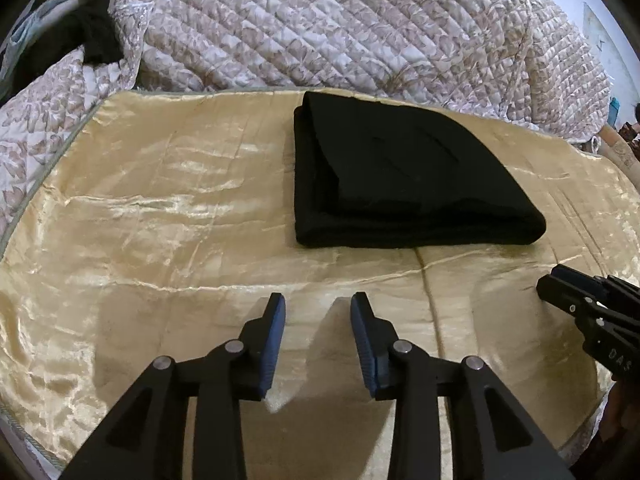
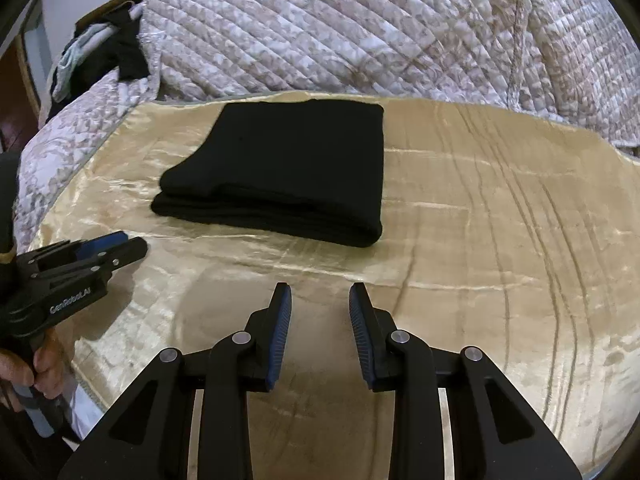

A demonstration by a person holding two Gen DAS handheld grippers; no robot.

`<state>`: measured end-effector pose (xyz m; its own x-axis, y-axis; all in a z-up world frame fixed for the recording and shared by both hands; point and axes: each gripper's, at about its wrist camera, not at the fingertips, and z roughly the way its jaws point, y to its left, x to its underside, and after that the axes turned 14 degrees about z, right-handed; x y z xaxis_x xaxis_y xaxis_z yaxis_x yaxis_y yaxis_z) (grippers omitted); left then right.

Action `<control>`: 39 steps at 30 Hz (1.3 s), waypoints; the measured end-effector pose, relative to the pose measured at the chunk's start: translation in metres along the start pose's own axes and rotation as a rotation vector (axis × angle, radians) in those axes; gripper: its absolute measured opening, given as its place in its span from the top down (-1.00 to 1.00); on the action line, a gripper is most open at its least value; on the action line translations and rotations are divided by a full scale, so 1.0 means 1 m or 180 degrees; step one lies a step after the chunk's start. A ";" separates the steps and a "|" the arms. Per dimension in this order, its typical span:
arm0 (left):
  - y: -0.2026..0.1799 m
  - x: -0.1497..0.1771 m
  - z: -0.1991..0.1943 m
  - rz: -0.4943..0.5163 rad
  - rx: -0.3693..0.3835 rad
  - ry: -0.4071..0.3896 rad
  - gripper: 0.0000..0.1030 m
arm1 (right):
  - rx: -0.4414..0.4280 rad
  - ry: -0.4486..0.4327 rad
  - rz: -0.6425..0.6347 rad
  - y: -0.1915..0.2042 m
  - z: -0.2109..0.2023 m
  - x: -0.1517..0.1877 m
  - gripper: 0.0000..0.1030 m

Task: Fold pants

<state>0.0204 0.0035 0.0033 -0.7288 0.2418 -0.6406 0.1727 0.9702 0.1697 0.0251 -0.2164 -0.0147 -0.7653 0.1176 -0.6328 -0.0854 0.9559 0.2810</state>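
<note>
The black pants (image 1: 400, 176) lie folded into a thick rectangle on a shiny gold cloth (image 1: 160, 208); they also show in the right wrist view (image 2: 288, 172). My left gripper (image 1: 318, 304) is open and empty, held over the cloth short of the pants' near edge. My right gripper (image 2: 320, 294) is open and empty, also short of the pants. Each gripper shows in the other's view: the right one at the right edge (image 1: 552, 280), the left one at the left edge (image 2: 132, 244).
A quilted floral blanket (image 1: 360, 28) is heaped behind the gold cloth (image 2: 500, 240) and along its left side. Dark and light garments (image 1: 80, 32) lie at the far left corner. A hand (image 2: 36, 364) holds the left gripper's handle.
</note>
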 end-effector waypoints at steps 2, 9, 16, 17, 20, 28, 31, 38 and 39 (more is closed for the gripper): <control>0.001 0.000 0.001 0.0007 -0.0024 -0.0010 0.26 | 0.0003 -0.0005 0.0025 -0.002 0.002 -0.001 0.40; 0.005 -0.002 0.008 -0.0032 -0.0056 -0.0011 0.05 | 0.0016 -0.0029 0.0020 0.000 0.007 -0.004 0.14; 0.008 -0.002 0.010 -0.0036 -0.0066 -0.0009 -0.11 | 0.0030 -0.0022 -0.0013 0.001 0.015 -0.005 0.06; 0.008 -0.002 0.011 -0.0046 -0.0065 -0.0008 -0.14 | 0.0028 -0.0024 -0.0016 0.001 0.015 -0.004 0.05; 0.009 -0.001 0.011 -0.0050 -0.0072 -0.0006 -0.18 | 0.0018 -0.0025 -0.0020 0.001 0.015 -0.004 0.03; 0.009 -0.001 0.012 -0.0057 -0.0064 -0.0004 -0.26 | -0.0024 -0.0032 -0.0098 0.004 0.016 -0.002 -0.15; 0.009 0.000 0.012 -0.0056 -0.0072 -0.0005 -0.27 | -0.0012 -0.0043 -0.0115 0.004 0.016 -0.002 -0.16; 0.009 0.000 0.012 -0.0054 -0.0070 -0.0007 -0.29 | 0.0018 -0.0062 -0.0141 0.005 0.016 -0.002 -0.18; 0.009 0.000 0.012 -0.0052 -0.0071 -0.0007 -0.30 | 0.0022 -0.0064 -0.0145 0.005 0.017 -0.002 -0.18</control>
<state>0.0303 0.0122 -0.0040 -0.7300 0.2259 -0.6450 0.1460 0.9736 0.1757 0.0365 -0.2070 -0.0241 -0.7478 0.0792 -0.6592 -0.1154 0.9623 0.2465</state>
